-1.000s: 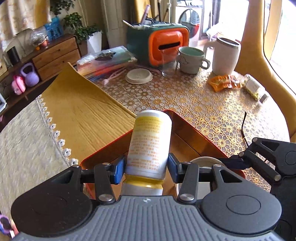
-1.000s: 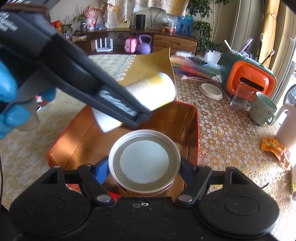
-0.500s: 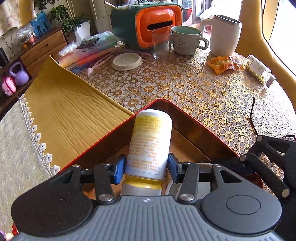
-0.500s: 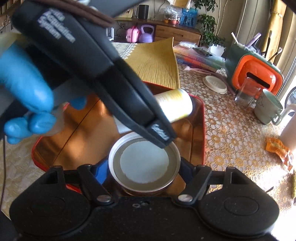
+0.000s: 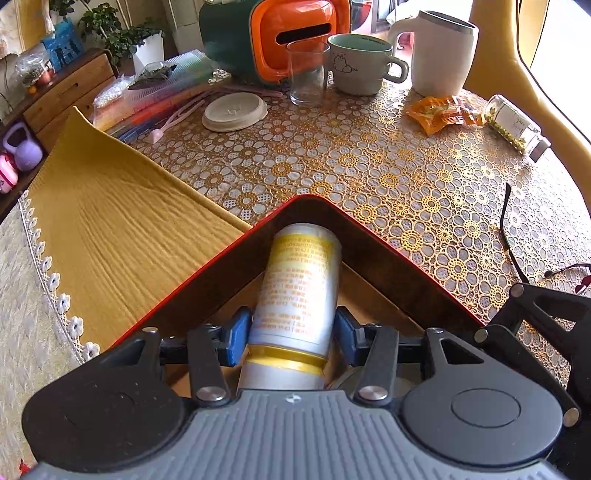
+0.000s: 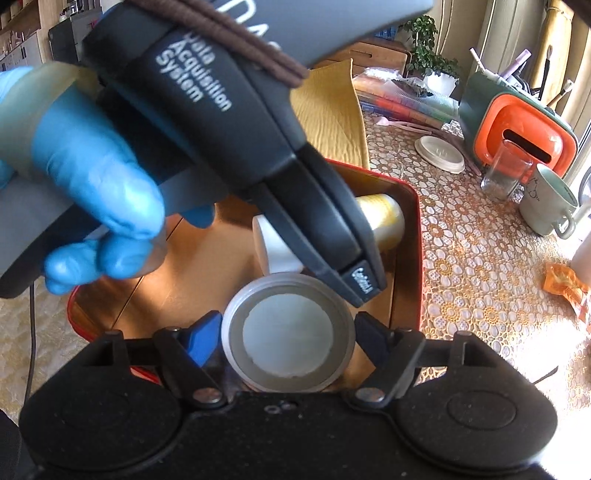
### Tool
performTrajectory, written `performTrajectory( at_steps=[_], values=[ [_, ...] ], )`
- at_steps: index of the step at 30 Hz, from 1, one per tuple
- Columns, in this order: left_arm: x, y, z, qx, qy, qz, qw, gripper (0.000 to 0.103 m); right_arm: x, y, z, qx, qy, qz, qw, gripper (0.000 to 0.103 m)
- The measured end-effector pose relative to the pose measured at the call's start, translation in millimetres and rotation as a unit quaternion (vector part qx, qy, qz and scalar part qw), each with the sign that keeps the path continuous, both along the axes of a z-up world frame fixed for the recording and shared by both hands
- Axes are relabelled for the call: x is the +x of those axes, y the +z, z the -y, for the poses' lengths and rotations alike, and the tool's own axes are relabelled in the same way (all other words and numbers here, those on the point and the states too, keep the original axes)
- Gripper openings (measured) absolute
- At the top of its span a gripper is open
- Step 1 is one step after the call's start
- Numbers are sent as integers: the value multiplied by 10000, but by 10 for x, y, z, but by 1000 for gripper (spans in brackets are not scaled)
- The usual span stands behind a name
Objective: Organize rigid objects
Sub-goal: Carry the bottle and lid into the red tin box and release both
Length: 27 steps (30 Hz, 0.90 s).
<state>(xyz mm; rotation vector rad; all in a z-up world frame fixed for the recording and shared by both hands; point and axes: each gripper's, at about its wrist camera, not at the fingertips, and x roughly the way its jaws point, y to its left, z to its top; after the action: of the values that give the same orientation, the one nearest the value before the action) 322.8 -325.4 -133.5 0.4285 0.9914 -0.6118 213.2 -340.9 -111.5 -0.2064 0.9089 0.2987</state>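
Observation:
My left gripper (image 5: 291,328) is shut on a white and yellow bottle (image 5: 295,288), which lies pointing into the far corner of a red tin box (image 5: 388,243). In the right wrist view the same bottle (image 6: 384,218) shows inside the box (image 6: 415,229), partly hidden by the left gripper body. My right gripper (image 6: 288,332) is shut on a round grey-rimmed jar (image 6: 288,328) with a white top, held over the box's near part.
On the lace tablecloth beyond the box stand a glass (image 5: 306,70), a green mug (image 5: 362,62), a white mug (image 5: 441,46), an orange-fronted holder (image 5: 295,33), a white lid (image 5: 234,110), an orange packet (image 5: 441,112), a lying jar (image 5: 515,123). Yellow cloth (image 5: 110,221) lies left.
My left gripper has moved forward and down, bringing the bottle into the box's far corner. My right gripper holds the jar in about the same place.

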Motion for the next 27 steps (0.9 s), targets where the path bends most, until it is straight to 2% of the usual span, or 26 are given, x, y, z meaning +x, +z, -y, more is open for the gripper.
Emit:
performTrajectory(
  at_steps=[3, 5, 8, 21, 27],
  values=[
    [-18, 32, -25, -62, 38, 70, 9999, 58, 4, -1, -3, -8, -8, -8, 10000, 78],
    [-34, 63, -54, -94, 57, 97, 9999, 67, 8, 6, -4, -14, -35, -11, 10000, 79],
    [-64, 104, -110, -116, 87, 123, 9998, 68, -5, 35, 0, -6, -93, 6, 10000, 85],
    [-408, 498, -492, -509, 211, 454, 9974, 68, -203, 281, 66, 52, -486, 316, 9983, 86],
    [-636, 716, -778, -725, 333, 643, 9947, 68, -365, 428, 82, 341, -668, 449, 9962, 86]
  ],
)
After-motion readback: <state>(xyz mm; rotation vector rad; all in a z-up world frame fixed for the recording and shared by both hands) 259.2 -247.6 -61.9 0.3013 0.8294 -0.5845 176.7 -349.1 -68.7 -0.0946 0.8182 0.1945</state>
